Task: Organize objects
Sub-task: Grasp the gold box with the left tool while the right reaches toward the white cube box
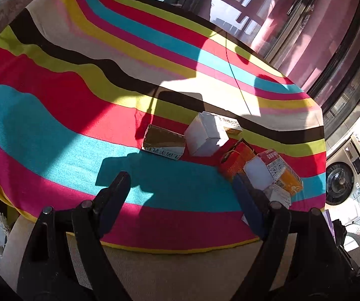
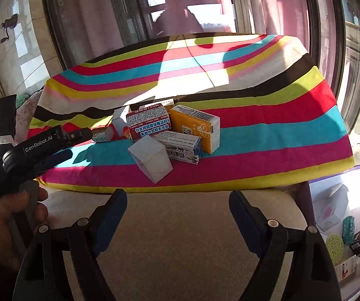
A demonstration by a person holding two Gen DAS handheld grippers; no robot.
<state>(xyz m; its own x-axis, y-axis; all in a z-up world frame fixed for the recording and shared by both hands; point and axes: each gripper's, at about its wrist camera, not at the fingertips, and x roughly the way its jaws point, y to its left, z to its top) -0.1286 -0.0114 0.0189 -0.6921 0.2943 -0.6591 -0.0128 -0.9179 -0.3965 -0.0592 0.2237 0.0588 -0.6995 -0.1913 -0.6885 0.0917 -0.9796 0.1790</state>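
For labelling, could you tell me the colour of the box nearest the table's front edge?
White box, clearest in the right wrist view.

A home: pink curtains (image 2: 287,7) at tall windows, a washing machine (image 1: 343,178), a striped tablecloth (image 1: 79,95).
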